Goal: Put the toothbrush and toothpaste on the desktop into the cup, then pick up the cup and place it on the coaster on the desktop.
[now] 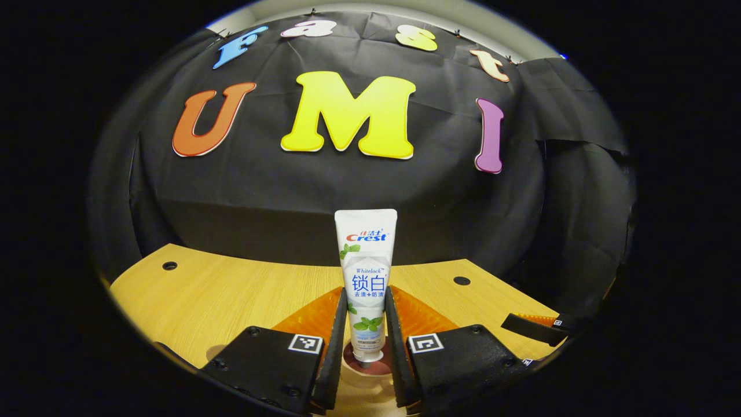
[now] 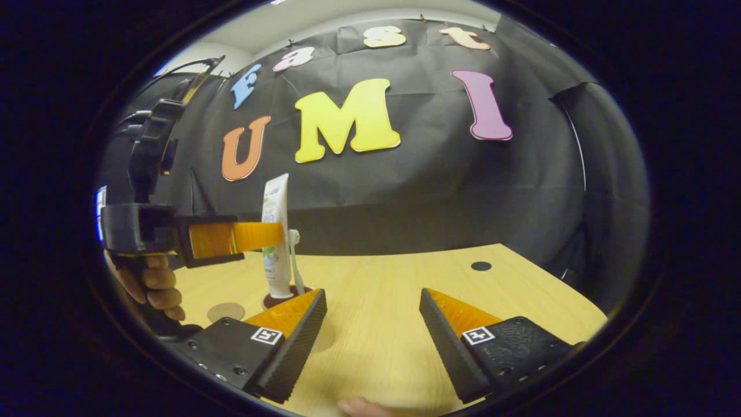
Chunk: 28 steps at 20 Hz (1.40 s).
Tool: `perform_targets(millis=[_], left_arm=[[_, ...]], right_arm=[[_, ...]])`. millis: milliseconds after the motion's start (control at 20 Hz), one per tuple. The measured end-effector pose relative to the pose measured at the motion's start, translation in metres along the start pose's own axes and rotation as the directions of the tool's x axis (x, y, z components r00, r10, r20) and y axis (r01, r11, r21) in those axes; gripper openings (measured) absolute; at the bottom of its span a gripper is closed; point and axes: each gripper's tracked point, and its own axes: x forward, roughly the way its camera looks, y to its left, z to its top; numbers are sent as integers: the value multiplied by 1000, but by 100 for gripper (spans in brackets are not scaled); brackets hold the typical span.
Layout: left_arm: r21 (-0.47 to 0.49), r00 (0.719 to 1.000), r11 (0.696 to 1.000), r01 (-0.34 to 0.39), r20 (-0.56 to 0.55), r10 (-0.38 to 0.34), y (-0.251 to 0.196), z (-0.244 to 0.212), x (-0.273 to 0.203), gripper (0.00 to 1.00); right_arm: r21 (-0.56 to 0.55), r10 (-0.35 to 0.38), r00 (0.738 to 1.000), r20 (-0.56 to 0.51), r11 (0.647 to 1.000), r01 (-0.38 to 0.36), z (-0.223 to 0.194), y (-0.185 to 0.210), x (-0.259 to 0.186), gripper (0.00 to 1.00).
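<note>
Toothpaste (image 1: 366,278) upright, pinched between left tongs (image 1: 366,347), cap down.

The light wooden bench (image 2: 376,324) had dark round holes (image 2: 480,266); a brown round coaster (image 2: 225,311) lay flat on it.

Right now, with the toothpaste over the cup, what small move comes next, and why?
Probably open the left gripper: it holds the toothpaste upright, cap down in the mouth of the cup, beside the toothbrush standing there, so it should drop in.
</note>
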Motion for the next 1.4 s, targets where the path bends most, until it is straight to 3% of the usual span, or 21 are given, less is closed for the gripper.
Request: perform_targets(millis=[350, 500, 600, 650, 750, 850, 1000, 1050, 1100, 1150, 1200, 1250, 1400], left_arm=[[12, 996, 1000, -5, -87, 6, 5, -29, 1, 44], [28, 999, 1000, 1, -48, 0, 1, -22, -7, 45], [52, 1000, 999, 4, -9, -3, -1, -16, -20, 53], [62, 1000, 998, 5, 3, -5, -2, -13, -24, 63], [71, 1000, 997, 5, 7, -6, -2, -10, -33, 71], [65, 1000, 998, -1, 3, 0, 0, -10, -45, 72], [56, 1000, 998, 5, 0, -5, 6, -11, -67, 82], [67, 1000, 998, 0, 3, 0, 8, -11, -75, 92], [81, 1000, 997, -9, 11, 8, 13, -10, -84, 95], [87, 1000, 996, -19, 16, 18, 18, -10, -94, 98], [85, 1000, 996, -20, 21, 18, 23, -10, -102, 89], [74, 1000, 997, -22, 18, 21, 25, -12, -110, 98], [37, 999, 999, -28, 21, 27, 29, -15, -139, 98]], right_arm=[[12, -2, 1000, -5, 1000, 2, -3, 4, 2, 96], [27, -3, 1000, -8, 1000, 3, -2, 3, 1, 96], [33, -3, 1000, 3, 999, 3, 1, 4, 0, 96], [39, 4, 1000, 5, 999, -4, 3, 6, 0, 96], [42, 8, 1000, -14, 999, -8, -1, 9, 0, 97], [55, 34, 999, -36, 998, -32, -1, 20, -2, 97], [28, 4, 999, -32, 1000, -3, 3, 21, -7, 97], [17, -6, 999, -35, 1000, 7, 2, 22, -8, 94], [11, -10, 999, -43, 1000, 10, 1, 25, -10, 97], [8, -7, 998, -57, 1000, 7, 1, 29, -11, 97], [1, 5, 997, -71, 1000, -5, 0, 35, -13, 97], [-7, 6, 997, -82, 1000, -7, 0, 39, -13, 97], [-23, 0, 994, -108, 1000, -3, 4, 45, -15, 97]])
